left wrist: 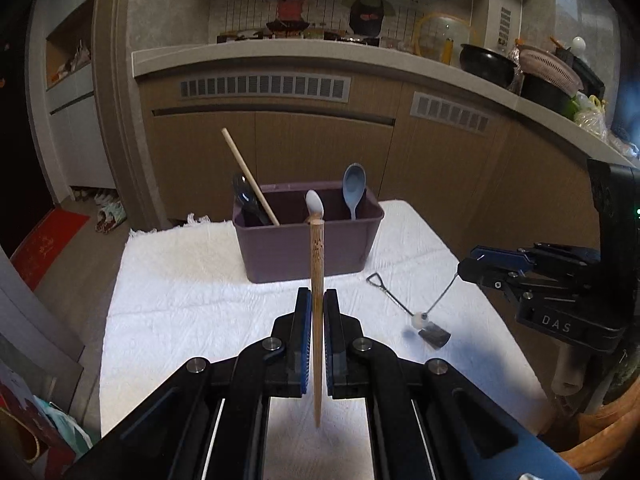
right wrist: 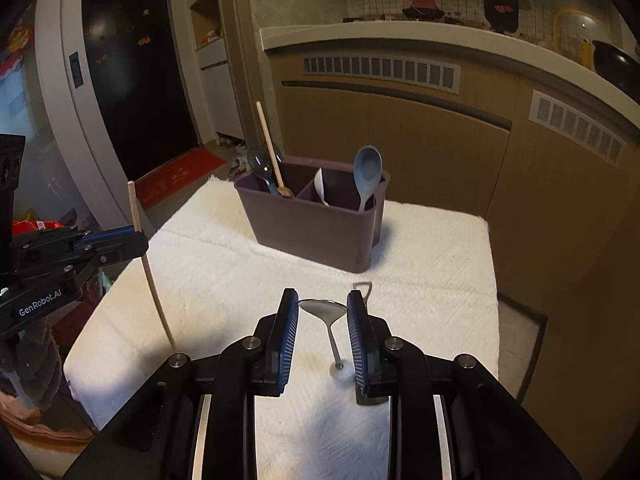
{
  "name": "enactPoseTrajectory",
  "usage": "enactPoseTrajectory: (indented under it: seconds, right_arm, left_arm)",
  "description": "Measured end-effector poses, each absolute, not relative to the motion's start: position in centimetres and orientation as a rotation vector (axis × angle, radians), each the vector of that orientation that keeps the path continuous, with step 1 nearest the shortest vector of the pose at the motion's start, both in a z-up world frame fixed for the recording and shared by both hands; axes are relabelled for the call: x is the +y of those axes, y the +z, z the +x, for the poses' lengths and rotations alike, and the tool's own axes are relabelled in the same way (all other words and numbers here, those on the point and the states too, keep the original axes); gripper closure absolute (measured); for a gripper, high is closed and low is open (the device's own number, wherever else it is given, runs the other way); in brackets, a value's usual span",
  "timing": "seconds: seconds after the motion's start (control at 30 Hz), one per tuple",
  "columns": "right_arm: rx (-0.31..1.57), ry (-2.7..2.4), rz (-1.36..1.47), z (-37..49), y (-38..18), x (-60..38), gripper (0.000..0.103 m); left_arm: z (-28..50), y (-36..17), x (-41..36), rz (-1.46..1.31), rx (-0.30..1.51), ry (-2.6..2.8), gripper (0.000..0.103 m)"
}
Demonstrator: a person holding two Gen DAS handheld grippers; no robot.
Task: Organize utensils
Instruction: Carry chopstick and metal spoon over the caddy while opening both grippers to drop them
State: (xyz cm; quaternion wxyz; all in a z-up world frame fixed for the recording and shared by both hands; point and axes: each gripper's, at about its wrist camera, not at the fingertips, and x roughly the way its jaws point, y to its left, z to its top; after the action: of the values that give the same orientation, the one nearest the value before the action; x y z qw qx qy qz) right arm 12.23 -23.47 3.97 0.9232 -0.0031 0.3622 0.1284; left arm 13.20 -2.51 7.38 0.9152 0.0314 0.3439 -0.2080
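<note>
A purple divided holder (left wrist: pixel 308 246) stands at the far side of the white-towelled table (left wrist: pixel 192 300). Its left compartment holds a dark spoon (left wrist: pixel 244 196) and a wooden chopstick (left wrist: pixel 250 178). Its right compartment holds a white spoon (left wrist: pixel 315 202) and a blue spoon (left wrist: pixel 354 188). My left gripper (left wrist: pixel 317 294) is shut on a second wooden chopstick (left wrist: pixel 317 256), held upright above the table. My right gripper (right wrist: pixel 323 296) is shut on the bowl of a small metal spoon (right wrist: pixel 323 309), whose white-tipped handle hangs down. Both grippers are short of the holder (right wrist: pixel 316 224).
A small shovel-shaped metal utensil (left wrist: pixel 390 296) lies on the towel near the right gripper (left wrist: pixel 466 270). Kitchen cabinets and a counter with pots (left wrist: pixel 486 64) stand behind the table. The floor with a red mat (left wrist: pixel 48 246) lies to the left.
</note>
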Motion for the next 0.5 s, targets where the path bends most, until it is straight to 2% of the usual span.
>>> enactPoseTrajectory:
  seconds: [0.5]
  right_arm:
    - [0.559, 0.265, -0.101, 12.5, 13.6, -21.4, 0.078]
  left_arm:
    - [14.5, 15.5, -2.7, 0.086, 0.468, -0.411, 0.099]
